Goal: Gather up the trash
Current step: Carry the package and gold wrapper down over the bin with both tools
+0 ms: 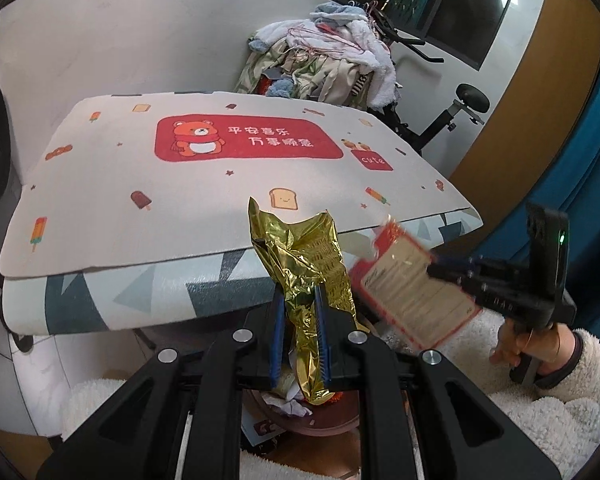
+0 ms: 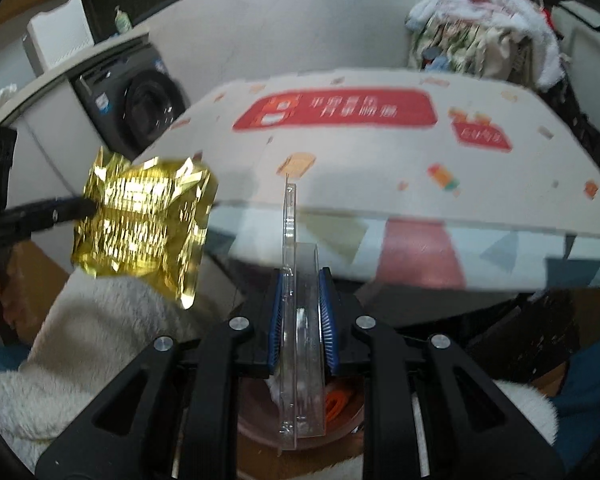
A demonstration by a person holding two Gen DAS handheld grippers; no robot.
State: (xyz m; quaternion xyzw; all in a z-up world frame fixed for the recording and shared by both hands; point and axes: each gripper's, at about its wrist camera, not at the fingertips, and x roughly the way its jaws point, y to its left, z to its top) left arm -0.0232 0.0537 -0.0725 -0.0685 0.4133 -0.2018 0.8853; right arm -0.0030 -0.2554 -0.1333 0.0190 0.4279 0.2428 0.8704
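My left gripper (image 1: 300, 312) is shut on a crumpled gold foil wrapper (image 1: 304, 256), held in front of the table's near edge; the wrapper also shows in the right wrist view (image 2: 140, 220). My right gripper (image 2: 299, 308) is shut on a clear plastic blister pack (image 2: 296, 280) with a red-bordered card back, seen in the left wrist view (image 1: 416, 296). Below both grippers sits a brown round bin (image 2: 260, 416) holding crumpled paper (image 1: 292, 404) and something orange (image 2: 336, 400).
A table covered by a white cartoon mat (image 1: 228, 168) stands just ahead. A pile of clothes (image 1: 328, 60) on an exercise bike is behind it. A washing machine (image 2: 140, 100) is at the left. A fluffy white sleeve (image 1: 560, 400) is near the bin.
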